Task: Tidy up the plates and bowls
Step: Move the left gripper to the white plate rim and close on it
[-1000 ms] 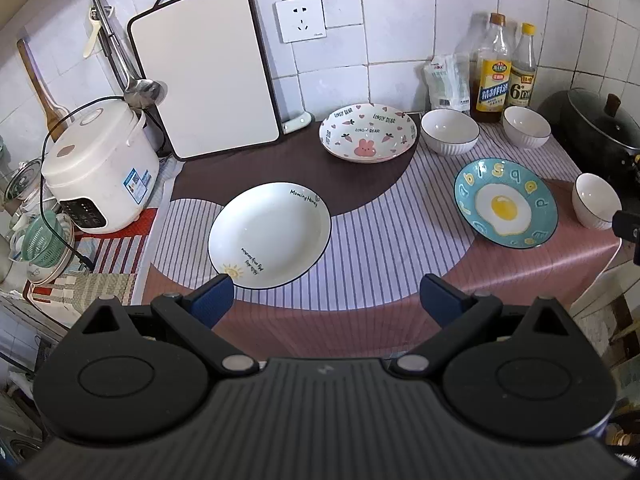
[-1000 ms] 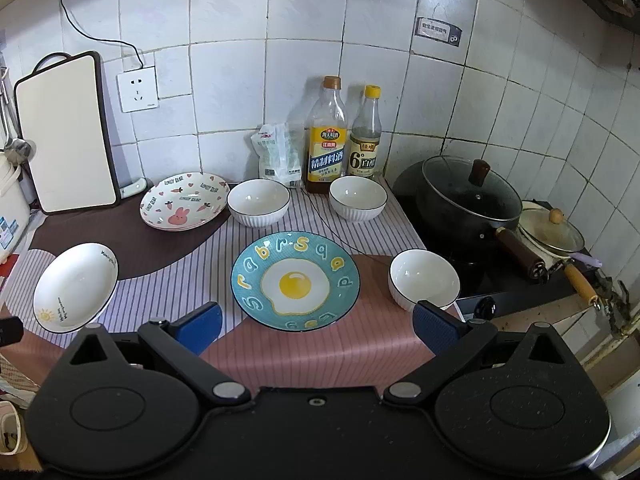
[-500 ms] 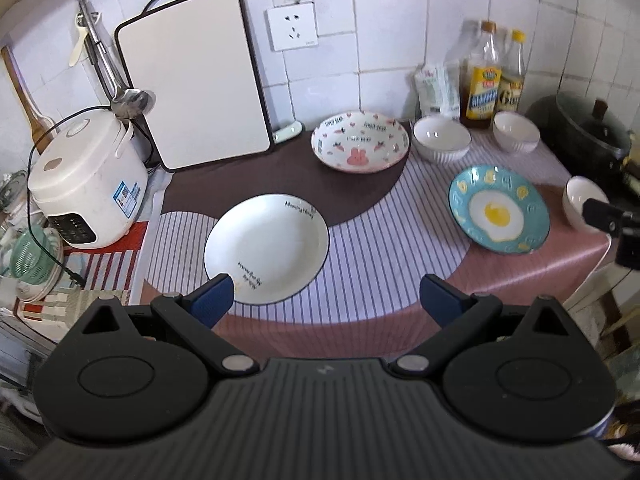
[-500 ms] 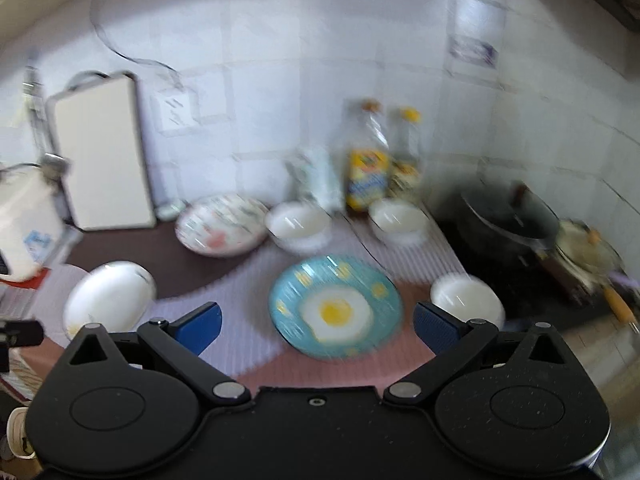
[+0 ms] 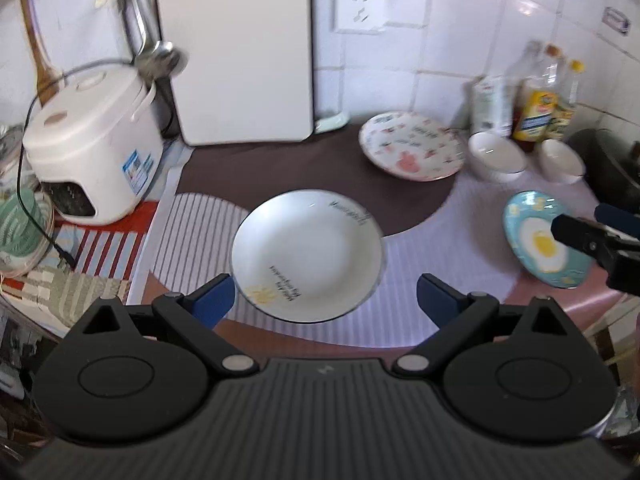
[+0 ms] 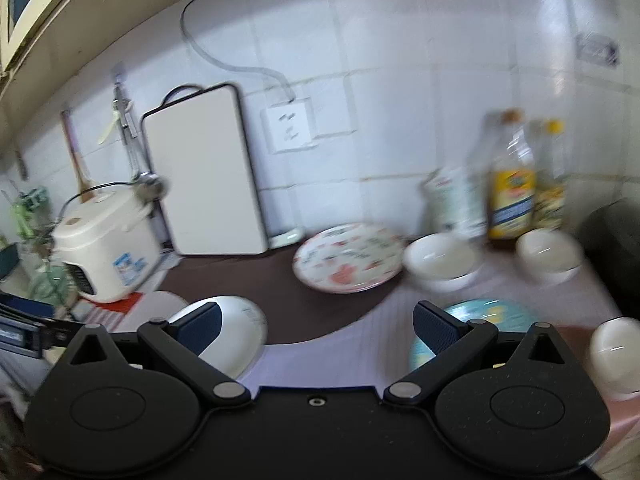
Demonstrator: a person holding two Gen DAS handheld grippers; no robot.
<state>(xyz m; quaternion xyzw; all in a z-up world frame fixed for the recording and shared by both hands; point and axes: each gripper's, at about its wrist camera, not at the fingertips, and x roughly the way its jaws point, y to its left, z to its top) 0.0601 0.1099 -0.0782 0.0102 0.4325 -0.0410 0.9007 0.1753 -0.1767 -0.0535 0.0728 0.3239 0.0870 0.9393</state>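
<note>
Left wrist: your left gripper (image 5: pixel 322 294) wide open, empty, over white plate (image 5: pixel 308 254); right gripper (image 6: pixel 316 326) likewise.

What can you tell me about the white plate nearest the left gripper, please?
The white plate is round and shallow with a glossy, ceramic-looking surface. It has a small yellow sun drawing and dark lettering near its front rim, with more lettering at its far right rim. It lies flat and empty on the striped cloth, partly over the brown patch. The open left gripper hovers at its near edge without touching it. Nothing else touches it.
</note>
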